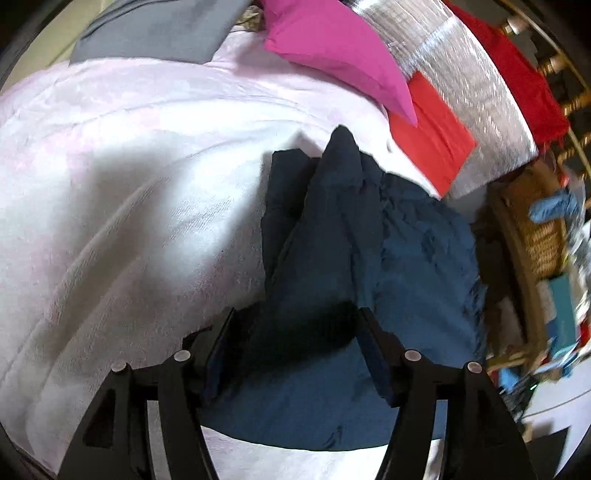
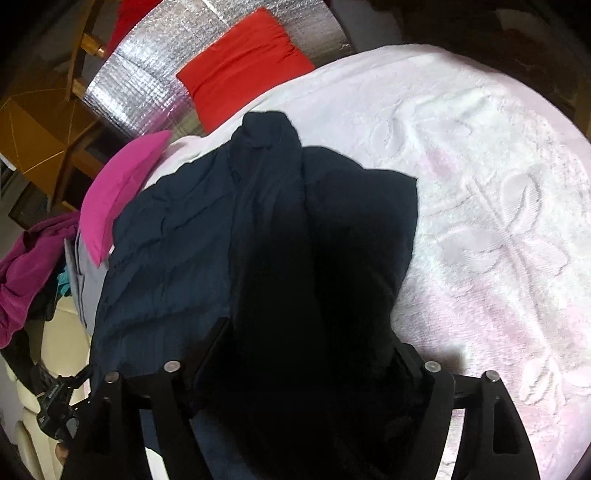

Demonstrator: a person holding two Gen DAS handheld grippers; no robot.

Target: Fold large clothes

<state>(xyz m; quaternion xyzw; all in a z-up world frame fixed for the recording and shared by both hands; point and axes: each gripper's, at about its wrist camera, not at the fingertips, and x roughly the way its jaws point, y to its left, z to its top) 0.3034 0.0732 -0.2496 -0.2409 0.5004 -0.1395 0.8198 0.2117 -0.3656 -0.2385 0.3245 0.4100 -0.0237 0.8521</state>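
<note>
A dark navy garment [image 1: 369, 236] lies bunched on a pale pink textured blanket [image 1: 129, 184]. My left gripper [image 1: 295, 317] stands with its jaws apart on either side of a raised fold of the garment; I cannot tell whether the pads touch the cloth. In the right wrist view the same garment [image 2: 258, 229] lies on the blanket [image 2: 498, 221]. My right gripper [image 2: 310, 343] has jaws wide apart, with a thick dark fold of the garment filling the gap between them.
A magenta folded cloth [image 1: 332, 48], a red folded cloth [image 1: 428, 140] and a grey cloth [image 1: 159, 29] lie at the blanket's far side. A silver foil mat [image 1: 472, 96] lies beyond. A wicker basket [image 1: 532, 243] stands at the right. Purple clothes [image 2: 26, 273] hang at the left.
</note>
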